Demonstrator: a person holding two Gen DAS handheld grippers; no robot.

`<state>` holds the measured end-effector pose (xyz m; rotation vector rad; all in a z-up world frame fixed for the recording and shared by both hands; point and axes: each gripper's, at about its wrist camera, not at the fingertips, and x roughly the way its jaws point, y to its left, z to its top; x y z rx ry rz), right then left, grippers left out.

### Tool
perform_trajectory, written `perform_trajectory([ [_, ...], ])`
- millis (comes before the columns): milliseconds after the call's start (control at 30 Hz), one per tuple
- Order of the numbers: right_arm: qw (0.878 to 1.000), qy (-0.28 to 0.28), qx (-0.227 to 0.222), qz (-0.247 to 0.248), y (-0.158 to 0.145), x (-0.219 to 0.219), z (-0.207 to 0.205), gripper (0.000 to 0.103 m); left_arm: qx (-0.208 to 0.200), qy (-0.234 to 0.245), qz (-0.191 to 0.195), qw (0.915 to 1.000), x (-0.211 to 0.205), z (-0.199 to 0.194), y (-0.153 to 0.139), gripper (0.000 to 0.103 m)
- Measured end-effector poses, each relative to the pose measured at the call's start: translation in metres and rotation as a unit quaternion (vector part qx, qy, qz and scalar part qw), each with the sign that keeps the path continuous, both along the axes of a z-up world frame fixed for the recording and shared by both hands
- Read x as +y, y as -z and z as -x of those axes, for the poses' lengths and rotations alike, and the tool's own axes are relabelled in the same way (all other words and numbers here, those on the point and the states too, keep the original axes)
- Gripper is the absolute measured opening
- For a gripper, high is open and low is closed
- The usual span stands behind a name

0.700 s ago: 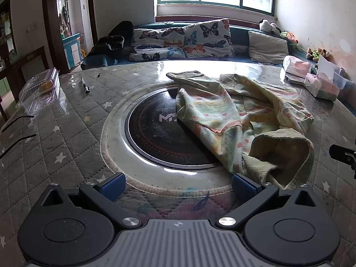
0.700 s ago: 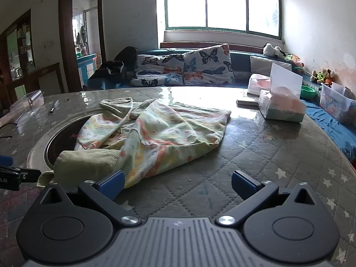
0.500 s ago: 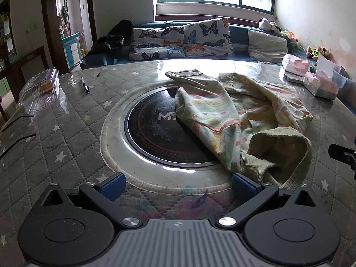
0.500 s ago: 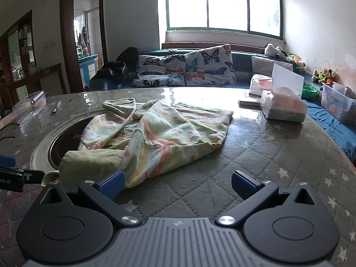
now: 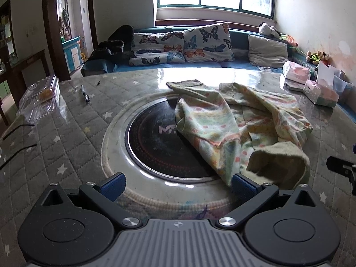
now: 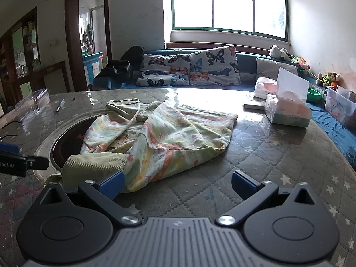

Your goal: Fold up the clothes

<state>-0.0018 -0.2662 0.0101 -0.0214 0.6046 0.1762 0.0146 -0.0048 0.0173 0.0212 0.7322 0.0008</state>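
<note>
Both grippers nearer garment (image 5: 240, 120), left gripper (image 5: 178, 185) wide open, empty

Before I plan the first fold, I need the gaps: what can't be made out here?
- Garment: crumpled, so its type, sleeves and underside are hidden in both views.
- Right gripper: cut off by the left view's edge.
- Clear box contents: too blurred.
- Table near edge: hidden behind each gripper body.
</note>
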Motion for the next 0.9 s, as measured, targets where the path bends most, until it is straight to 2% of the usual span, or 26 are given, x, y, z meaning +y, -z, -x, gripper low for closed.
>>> perform_trajectory([
  [267,1.000,-0.009,0.001,0.005,-0.005,0.001,-0.010,0.103,-0.011,0.022,-0.014,0.9996,-0.017,-0.023,-0.006,0.103],
  [433,1.000,-0.010,0.001,0.010,-0.009,0.001,-0.023,0.103,-0.012,0.036,-0.014,0.9992,-0.026,-0.045,-0.006,0.098],
  [533,1.000,-0.009,0.002,0.008,-0.012,0.000,-0.033,0.100,-0.009,0.049,-0.008,0.9987,-0.032,-0.061,-0.005,0.090],
  [600,1.000,-0.011,0.006,0.003,-0.014,-0.002,-0.041,0.095,-0.003,0.058,-0.006,0.9983,-0.036,-0.072,-0.001,0.081],
  [667,1.000,-0.015,0.008,0.001,-0.017,-0.003,-0.051,0.095,0.005,0.069,-0.009,0.9975,-0.041,-0.082,0.005,0.074],
  [833,0.999,-0.029,0.012,0.010,-0.022,0.004,-0.076,0.085,0.023,0.098,-0.013,0.9948,-0.052,-0.096,0.018,0.060],
  [900,0.999,-0.039,0.014,0.014,-0.023,0.009,-0.085,0.083,0.031,0.103,-0.016,0.9940,-0.055,-0.100,0.025,0.047],
])
